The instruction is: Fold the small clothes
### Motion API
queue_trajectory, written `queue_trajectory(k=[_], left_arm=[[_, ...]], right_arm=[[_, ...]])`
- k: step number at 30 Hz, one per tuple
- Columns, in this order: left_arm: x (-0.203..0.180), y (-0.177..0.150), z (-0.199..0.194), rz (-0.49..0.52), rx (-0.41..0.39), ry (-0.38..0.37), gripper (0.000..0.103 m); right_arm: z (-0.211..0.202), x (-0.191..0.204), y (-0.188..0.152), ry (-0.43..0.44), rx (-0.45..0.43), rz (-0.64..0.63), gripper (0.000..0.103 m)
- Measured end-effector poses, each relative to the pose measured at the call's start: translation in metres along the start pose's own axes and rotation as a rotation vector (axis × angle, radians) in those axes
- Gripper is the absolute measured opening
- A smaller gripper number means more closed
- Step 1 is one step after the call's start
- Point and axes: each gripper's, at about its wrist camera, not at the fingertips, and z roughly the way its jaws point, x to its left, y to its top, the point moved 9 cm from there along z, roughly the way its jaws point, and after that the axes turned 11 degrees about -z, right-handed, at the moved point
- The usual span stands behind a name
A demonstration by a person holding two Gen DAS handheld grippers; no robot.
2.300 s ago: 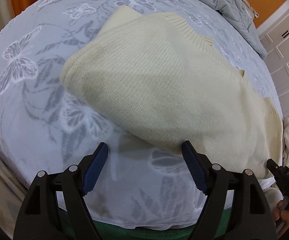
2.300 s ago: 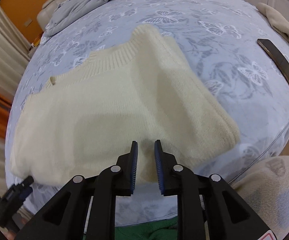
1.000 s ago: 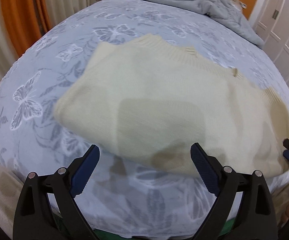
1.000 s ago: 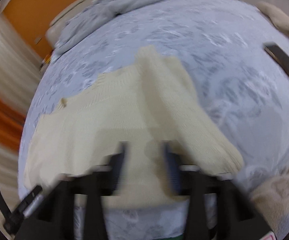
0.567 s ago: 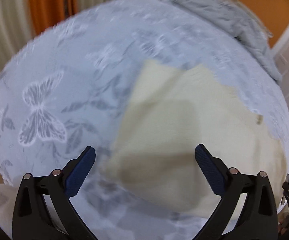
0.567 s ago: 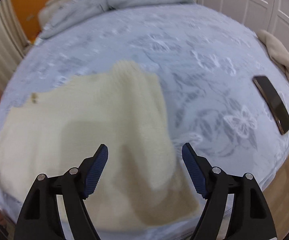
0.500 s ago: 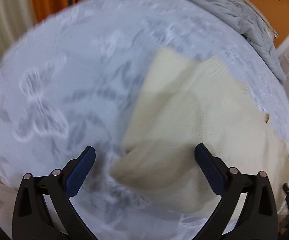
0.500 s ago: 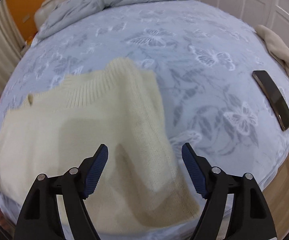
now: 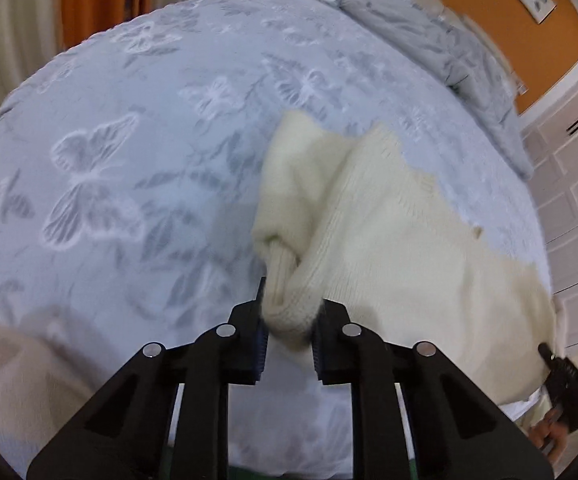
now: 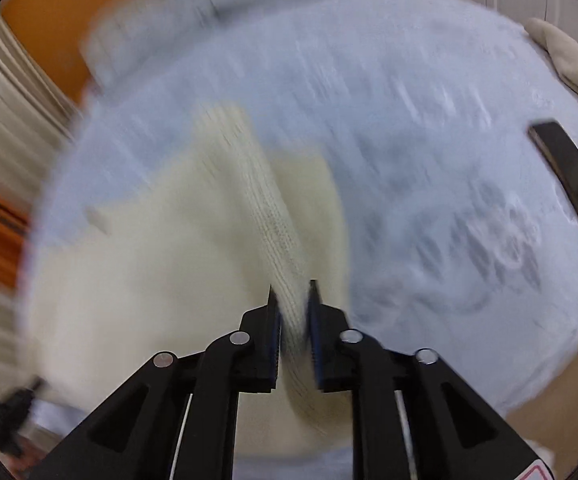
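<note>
A cream knit sweater [image 9: 401, 240] lies on the bed's butterfly-print cover [image 9: 129, 152], its body spread toward the right. My left gripper [image 9: 288, 320] is closing on the sweater's near left corner, a bunched fold of knit pinched between its pads and lifted. In the right wrist view, which is blurred by motion, my right gripper [image 10: 293, 308] is closing on the sweater's [image 10: 161, 248] near right edge, a ridge of knit squeezed between its pads. The other gripper [image 9: 565, 380] shows at the lower right of the left wrist view.
A dark phone [image 10: 569, 184] lies on the cover to the right. A beige garment [image 10: 569, 60] sits at the far right edge. A grey duvet [image 9: 429, 40] is heaped at the head of the bed. White cupboard doors [image 9: 577, 184] stand beyond the bed's right side.
Both grippers stood wide open over the sweater's near corners half a second ago; now each has clamped a fold of knit and the left corner is bunched and raised.
</note>
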Motion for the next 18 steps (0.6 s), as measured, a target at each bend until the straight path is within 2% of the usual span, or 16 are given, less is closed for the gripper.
queue_trajectory(k=[1, 2, 3, 4, 5, 6, 7, 8, 9, 11, 13, 15, 17, 18], left_arm=[[0.008, -0.007, 0.014, 0.007, 0.030, 0.056, 0.018], [0.014, -0.009, 0.021, 0.006, 0.044, 0.083, 0.024], [0.024, -0.013, 0.028, -0.013, 0.062, 0.110, 0.028], [0.026, -0.013, 0.026, -0.040, 0.056, 0.101, 0.031], [0.025, -0.011, 0.019, -0.073, 0.038, 0.071, 0.043], [0.021, -0.008, 0.006, -0.097, 0.008, 0.014, 0.075], [0.019, -0.008, -0.002, -0.098, -0.009, -0.002, 0.090], [0.020, -0.009, -0.013, -0.101, -0.050, -0.007, 0.096], [0.019, -0.010, -0.017, -0.100, -0.067, -0.012, 0.097], [0.020, -0.020, -0.012, -0.107, -0.031, -0.005, 0.097], [0.025, -0.032, 0.009, -0.169, 0.062, 0.008, 0.097], [0.029, -0.041, 0.030, -0.246, 0.148, -0.006, 0.097], [0.029, -0.032, 0.034, -0.245, 0.105, 0.020, 0.098], [0.025, -0.032, 0.031, -0.226, 0.089, 0.016, 0.098]], right_arm=[[-0.010, 0.001, -0.001, 0.017, -0.034, 0.031, 0.023], [-0.027, 0.002, -0.004, 0.033, -0.083, 0.066, 0.033], [-0.040, 0.003, -0.010, 0.033, -0.116, 0.095, 0.062], [-0.052, 0.003, -0.018, 0.037, -0.147, 0.125, 0.076], [-0.063, 0.010, -0.031, 0.069, -0.157, 0.134, 0.076], [-0.065, 0.017, -0.042, 0.096, -0.133, 0.121, 0.076], [-0.062, 0.025, -0.051, 0.116, -0.096, 0.101, 0.076], [-0.055, 0.034, -0.065, 0.124, -0.043, 0.088, 0.076], [-0.047, 0.040, -0.071, 0.130, -0.005, 0.081, 0.076], [-0.031, 0.050, -0.074, 0.123, 0.056, 0.038, 0.075], [-0.018, 0.046, -0.065, 0.075, 0.067, 0.049, 0.075], [-0.005, 0.039, -0.058, 0.079, 0.064, 0.108, 0.077], [0.001, 0.030, -0.053, 0.095, 0.034, 0.176, 0.077], [0.000, 0.030, -0.050, 0.093, 0.003, 0.190, 0.074]])
